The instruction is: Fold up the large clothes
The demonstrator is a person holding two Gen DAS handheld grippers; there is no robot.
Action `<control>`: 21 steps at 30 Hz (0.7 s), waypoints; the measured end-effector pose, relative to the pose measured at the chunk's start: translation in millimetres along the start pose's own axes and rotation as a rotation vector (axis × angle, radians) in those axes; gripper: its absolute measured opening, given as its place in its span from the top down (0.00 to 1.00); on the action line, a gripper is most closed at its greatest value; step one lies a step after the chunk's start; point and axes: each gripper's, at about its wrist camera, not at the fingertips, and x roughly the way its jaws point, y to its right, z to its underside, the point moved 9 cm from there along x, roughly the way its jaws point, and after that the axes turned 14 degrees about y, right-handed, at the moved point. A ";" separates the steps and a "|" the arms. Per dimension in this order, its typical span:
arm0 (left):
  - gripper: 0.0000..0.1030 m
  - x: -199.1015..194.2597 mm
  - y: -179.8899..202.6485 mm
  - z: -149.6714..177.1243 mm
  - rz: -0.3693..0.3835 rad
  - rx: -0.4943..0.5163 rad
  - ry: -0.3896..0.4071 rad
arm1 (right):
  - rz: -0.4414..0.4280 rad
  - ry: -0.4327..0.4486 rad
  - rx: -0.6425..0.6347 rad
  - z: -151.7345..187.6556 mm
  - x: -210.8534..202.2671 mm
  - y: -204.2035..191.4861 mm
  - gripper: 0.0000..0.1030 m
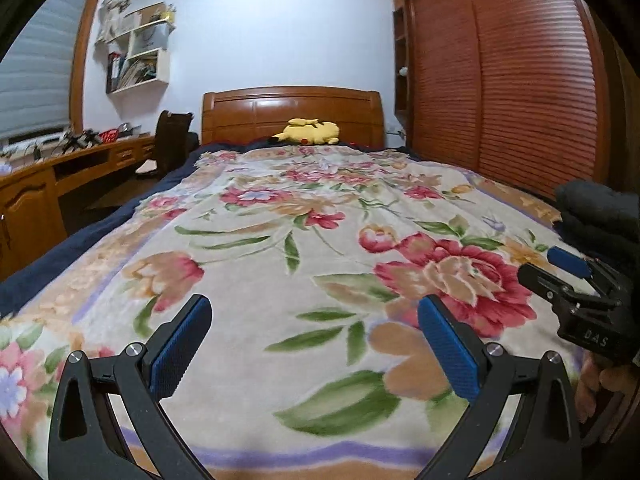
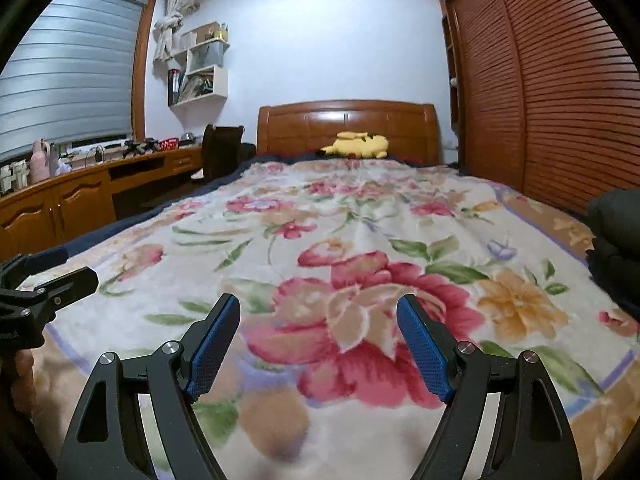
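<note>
- I read both tongs as released: left gripper [image 1: 316, 316] and right gripper [image 2: 319, 316] hang over the floral blanket [image 1: 320, 240], nothing between the pads.
- The dark garment [image 2: 616, 240] lies bunched at the bed's right edge, not yet laid out.
- In my judgement, all folding remains.
</note>
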 end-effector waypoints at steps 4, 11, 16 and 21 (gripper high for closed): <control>0.00 -0.4 -12.0 2.8 -0.020 -0.040 -0.003 | -0.011 -0.009 -0.003 6.2 6.9 4.9 0.20; 0.00 0.0 -17.5 6.2 -0.038 -0.027 -0.008 | -0.015 -0.012 -0.004 9.1 12.4 5.2 0.20; 0.00 -0.7 -17.8 8.0 -0.043 -0.001 -0.004 | -0.013 -0.009 -0.003 10.1 9.5 -2.3 0.20; 0.00 -0.6 -17.6 8.5 -0.041 0.005 -0.002 | -0.013 -0.009 -0.002 10.1 10.1 -2.8 0.20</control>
